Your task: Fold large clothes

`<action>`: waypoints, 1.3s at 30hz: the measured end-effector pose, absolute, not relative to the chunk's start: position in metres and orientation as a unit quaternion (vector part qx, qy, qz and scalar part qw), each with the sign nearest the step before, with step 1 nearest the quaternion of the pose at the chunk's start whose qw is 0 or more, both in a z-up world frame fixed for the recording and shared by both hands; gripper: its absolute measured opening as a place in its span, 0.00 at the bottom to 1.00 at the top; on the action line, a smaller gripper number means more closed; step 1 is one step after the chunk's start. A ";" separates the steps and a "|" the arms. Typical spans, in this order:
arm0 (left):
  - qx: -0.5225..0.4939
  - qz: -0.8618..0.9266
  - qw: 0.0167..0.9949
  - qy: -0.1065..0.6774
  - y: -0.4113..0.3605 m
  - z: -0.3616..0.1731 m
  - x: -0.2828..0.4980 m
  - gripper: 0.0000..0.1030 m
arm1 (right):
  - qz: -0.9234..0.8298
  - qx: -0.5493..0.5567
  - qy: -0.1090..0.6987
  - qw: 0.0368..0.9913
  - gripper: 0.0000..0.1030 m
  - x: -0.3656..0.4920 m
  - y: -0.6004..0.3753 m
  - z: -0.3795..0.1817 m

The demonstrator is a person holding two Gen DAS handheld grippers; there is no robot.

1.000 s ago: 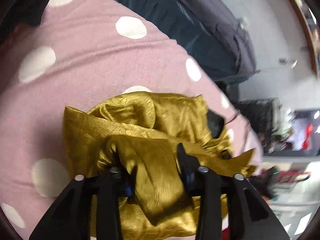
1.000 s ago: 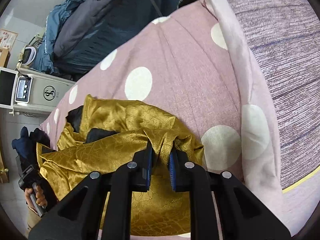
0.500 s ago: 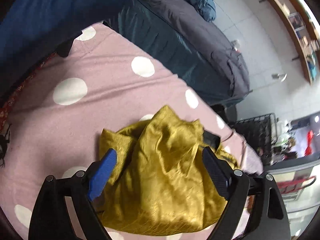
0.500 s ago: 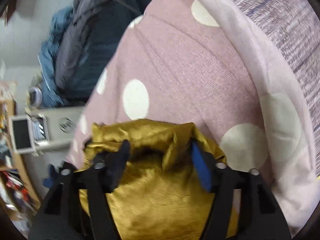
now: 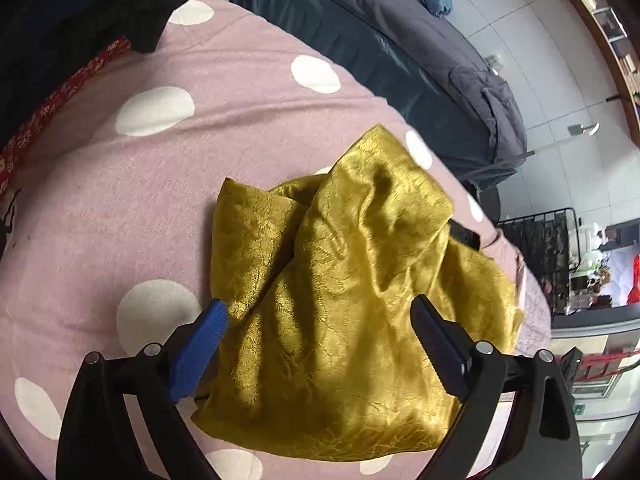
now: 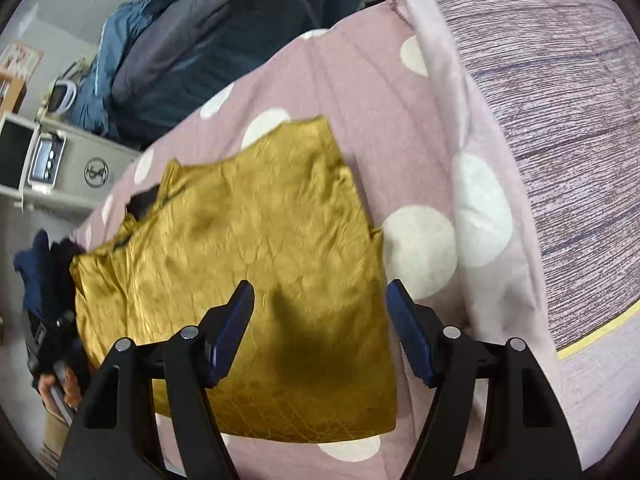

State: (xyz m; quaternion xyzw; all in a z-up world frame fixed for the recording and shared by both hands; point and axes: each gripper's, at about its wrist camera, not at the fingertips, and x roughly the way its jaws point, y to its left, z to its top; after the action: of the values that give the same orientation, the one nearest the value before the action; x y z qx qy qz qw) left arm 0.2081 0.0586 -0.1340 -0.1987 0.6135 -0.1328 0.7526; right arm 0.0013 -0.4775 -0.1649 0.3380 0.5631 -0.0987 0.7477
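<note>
- The gold garment (image 5: 344,288) lies in a loosely folded heap on the pink polka-dot bedspread (image 5: 160,208), near its front edge, with a black lining patch (image 6: 144,200) showing at its far left side in the right wrist view.
- The left gripper (image 5: 320,334) hangs above the garment; its jaws are opening, blue pads wide apart, with the cloth below them and pressed by neither pad.
- The right gripper (image 6: 320,328) hangs over the garment's near right part, fingers spread, gripping nothing.
- A dark quilt (image 5: 420,52) lies heaped beyond the bedspread.
- A striped grey-lilac blanket (image 6: 560,140) covers the bed's right side.
</note>
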 end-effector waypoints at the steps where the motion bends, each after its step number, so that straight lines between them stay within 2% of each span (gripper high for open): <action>1: -0.182 -0.128 0.753 0.619 0.054 -0.140 0.210 0.89 | -0.094 0.336 0.565 0.748 0.66 0.002 -0.472 -0.168; 2: -0.168 -0.126 0.751 0.626 0.050 -0.145 0.211 0.88 | -0.096 0.329 0.569 0.748 0.53 0.004 -0.467 -0.171; 3: -0.160 -0.127 0.749 0.630 0.045 -0.149 0.212 0.87 | -0.103 0.316 0.576 0.747 0.28 0.006 -0.463 -0.175; 4: -0.149 -0.133 0.748 0.633 0.037 -0.152 0.212 0.78 | -0.106 0.301 0.586 0.745 0.21 0.010 -0.458 -0.179; 5: -0.131 -0.137 0.750 0.634 0.029 -0.154 0.213 0.65 | -0.104 0.293 0.590 0.745 0.14 0.011 -0.456 -0.183; 6: -0.112 -0.136 0.753 0.634 0.023 -0.154 0.213 0.61 | -0.101 0.282 0.588 0.751 0.08 0.014 -0.453 -0.183; 8: -0.072 -0.137 0.762 0.628 0.012 -0.152 0.216 0.34 | -0.112 0.260 0.582 0.763 0.05 0.021 -0.453 -0.178; 11: -0.077 -0.112 0.775 0.617 0.019 -0.144 0.232 0.24 | -0.133 0.273 0.558 0.773 0.05 0.028 -0.469 -0.168; 16: -0.066 -0.073 0.750 0.654 0.015 -0.172 0.254 0.25 | -0.160 0.263 0.581 0.754 0.01 0.053 -0.492 -0.180; 21: -0.067 -0.056 0.747 0.659 0.005 -0.193 0.257 0.52 | -0.160 0.295 0.593 0.732 0.01 0.057 -0.485 -0.205; 23: -0.063 -0.066 0.746 0.659 0.000 -0.194 0.257 0.67 | -0.163 0.293 0.596 0.729 0.01 0.053 -0.481 -0.213; 26: -0.063 -0.087 0.744 0.660 -0.002 -0.191 0.259 0.75 | -0.165 0.321 0.588 0.724 0.01 0.046 -0.486 -0.217; 28: -0.074 -0.093 0.744 0.657 0.001 -0.186 0.260 0.75 | -0.165 0.361 0.575 0.716 0.03 0.039 -0.496 -0.216; 31: -0.104 -0.094 0.751 0.645 0.018 -0.174 0.256 0.78 | -0.153 0.408 0.553 0.710 0.22 0.027 -0.508 -0.209; 33: -0.124 -0.083 0.761 0.632 0.032 -0.162 0.252 0.80 | -0.155 0.423 0.536 0.714 0.76 0.018 -0.516 -0.199; 39: -0.191 -0.059 0.780 0.593 0.084 -0.132 0.234 0.86 | -0.147 0.429 0.508 0.733 0.78 -0.013 -0.528 -0.172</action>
State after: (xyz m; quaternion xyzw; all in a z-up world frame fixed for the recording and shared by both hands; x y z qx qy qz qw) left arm 0.2343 0.0844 -0.1320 -0.1909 0.5934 -0.0592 0.7797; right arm -0.0133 -0.5283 -0.1721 0.4288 0.5078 -0.1467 0.7326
